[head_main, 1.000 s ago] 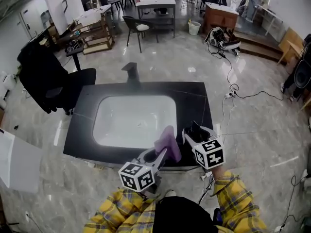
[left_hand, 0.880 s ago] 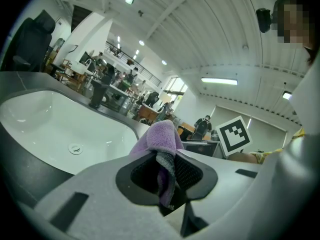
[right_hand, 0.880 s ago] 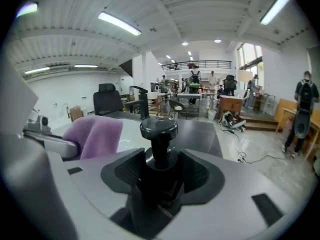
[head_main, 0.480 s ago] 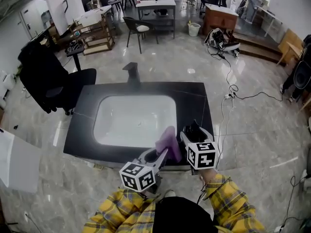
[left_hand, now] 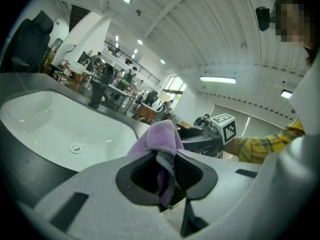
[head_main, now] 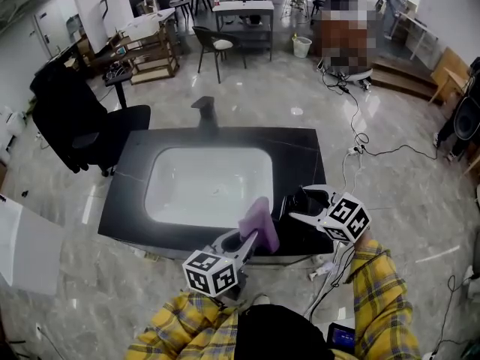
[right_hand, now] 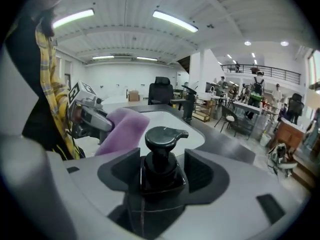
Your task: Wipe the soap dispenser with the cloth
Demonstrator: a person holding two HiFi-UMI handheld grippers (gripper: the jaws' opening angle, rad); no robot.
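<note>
Left gripper (left_hand: 167, 173): clamped on purple cloth (left_hand: 162, 139), cloth sticking up | right gripper (right_hand: 161, 170): jaws just opening, wide and loose around the black soap dispenser (right_hand: 161, 149) between them, near the cloth's right | beyond: white sink (head_main: 202, 178), black counter (head_main: 300, 152)

Beside the sink (right_hand: 196, 136), the right gripper (right_hand: 162, 170) is hiding the soap dispenser's (right_hand: 162, 149) base. Its jaws have just been opening around it.
</note>
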